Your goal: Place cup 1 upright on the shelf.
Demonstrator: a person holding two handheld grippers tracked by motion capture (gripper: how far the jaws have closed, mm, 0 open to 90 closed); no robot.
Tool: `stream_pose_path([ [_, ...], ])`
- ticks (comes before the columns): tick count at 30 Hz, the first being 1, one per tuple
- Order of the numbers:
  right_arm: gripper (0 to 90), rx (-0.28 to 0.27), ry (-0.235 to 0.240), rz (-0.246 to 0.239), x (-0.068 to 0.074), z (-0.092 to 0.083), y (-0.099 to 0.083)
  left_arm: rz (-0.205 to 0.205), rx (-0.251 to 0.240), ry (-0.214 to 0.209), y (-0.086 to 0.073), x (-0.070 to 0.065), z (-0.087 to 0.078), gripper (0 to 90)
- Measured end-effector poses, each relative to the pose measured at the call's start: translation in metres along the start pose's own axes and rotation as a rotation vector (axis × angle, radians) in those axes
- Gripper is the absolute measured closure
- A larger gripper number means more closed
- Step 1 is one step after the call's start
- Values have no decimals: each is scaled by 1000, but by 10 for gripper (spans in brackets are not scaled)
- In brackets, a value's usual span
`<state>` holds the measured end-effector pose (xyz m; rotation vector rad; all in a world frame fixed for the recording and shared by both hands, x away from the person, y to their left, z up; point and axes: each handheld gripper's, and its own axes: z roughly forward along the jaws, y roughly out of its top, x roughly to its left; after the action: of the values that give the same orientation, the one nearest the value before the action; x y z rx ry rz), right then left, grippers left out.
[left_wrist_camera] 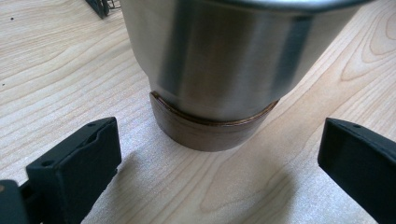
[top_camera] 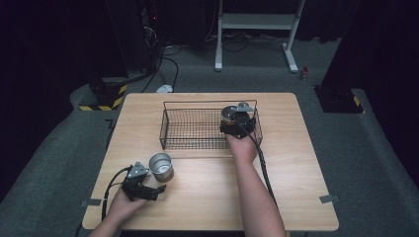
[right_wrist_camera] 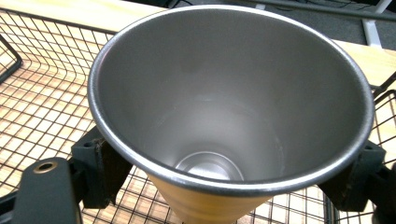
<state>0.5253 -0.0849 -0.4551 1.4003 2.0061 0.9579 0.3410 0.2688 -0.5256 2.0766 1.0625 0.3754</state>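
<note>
Steel tumbler (right_wrist_camera: 229, 107), unmarked, stood upright with its mouth up over the wire basket's (top_camera: 197, 129) right end, pinched by the right gripper (top_camera: 238, 120). Near the table's (top_camera: 296, 163) front-left corner, the left gripper (top_camera: 153, 190) spread its jaws around a second upright tumbler (top_camera: 161, 166).

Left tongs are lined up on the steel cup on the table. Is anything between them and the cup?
Nothing visible. In the left gripper view the left tongs stand open, jaws either side of the steel cup, with bare wooden table between them and its brown base.
</note>
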Motion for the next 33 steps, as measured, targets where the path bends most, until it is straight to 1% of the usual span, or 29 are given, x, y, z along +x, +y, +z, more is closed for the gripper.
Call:
stream_pose_path([
  [6,159,7,0,-11,2,2,-2,-1,0,-1,0,0,0,1],
  [9,159,12,-3,-4,2,3,-2,-2,1,-3,0,0,0,2],
  [15,159,17,-9,-19,2,3,-3,-7,-1,-7,0,0,0,2],
  [20,159,24,-12,-14,2,4,-5,-1,1,-5,0,0,0,1],
  [22,159,24,-10,-19,2,5,-5,-5,1,-6,0,0,0,2],
  [23,159,27,-10,-14,2,5,-6,-7,4,-8,0,0,0,1],
  [33,158,25,-4,-16,2,6,-5,-9,3,0,0,0,0,1],
])
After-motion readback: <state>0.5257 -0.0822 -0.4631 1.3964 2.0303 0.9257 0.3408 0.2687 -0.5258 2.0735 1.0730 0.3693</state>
